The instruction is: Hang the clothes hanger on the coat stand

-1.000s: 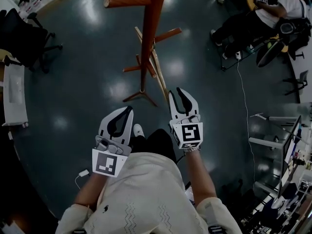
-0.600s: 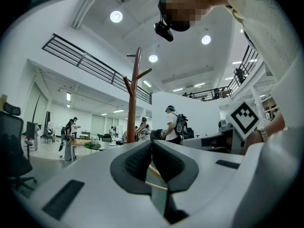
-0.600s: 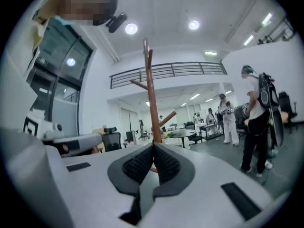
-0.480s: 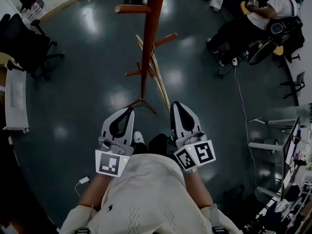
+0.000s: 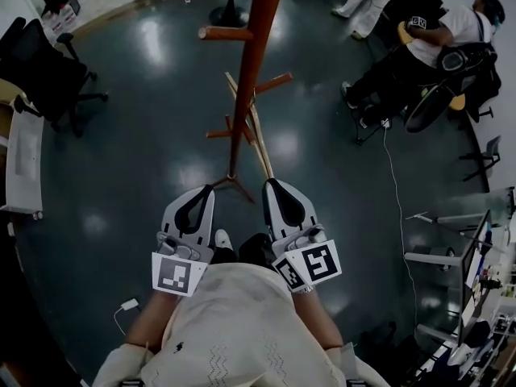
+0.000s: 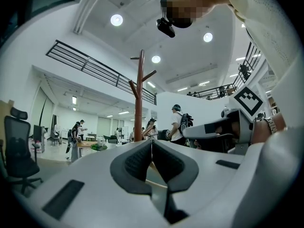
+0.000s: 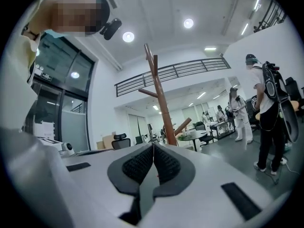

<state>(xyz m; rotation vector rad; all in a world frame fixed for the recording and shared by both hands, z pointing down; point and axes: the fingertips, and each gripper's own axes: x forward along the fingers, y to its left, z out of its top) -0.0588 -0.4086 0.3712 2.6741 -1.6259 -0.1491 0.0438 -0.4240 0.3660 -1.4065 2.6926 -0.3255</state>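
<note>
The brown coat stand rises in front of me in the head view, its feet on the dark floor. A light wooden clothes hanger hangs slanted beside the pole among the lower pegs; which peg carries it is unclear. My left gripper and right gripper are held low near my body, short of the stand's feet, both shut and empty. The stand shows far off beyond the shut left gripper as a thin pole, and beyond the shut right gripper as a leaning trunk.
Seated people and a bag are at the upper right. A black office chair and a pale desk stand at the left. A cable runs over the floor on the right, near desks with screens.
My right gripper has drawn back from the hanger and leftward toward my body, and its jaws look closer together. The left gripper has barely moved. The hanger stays on the stand.
</note>
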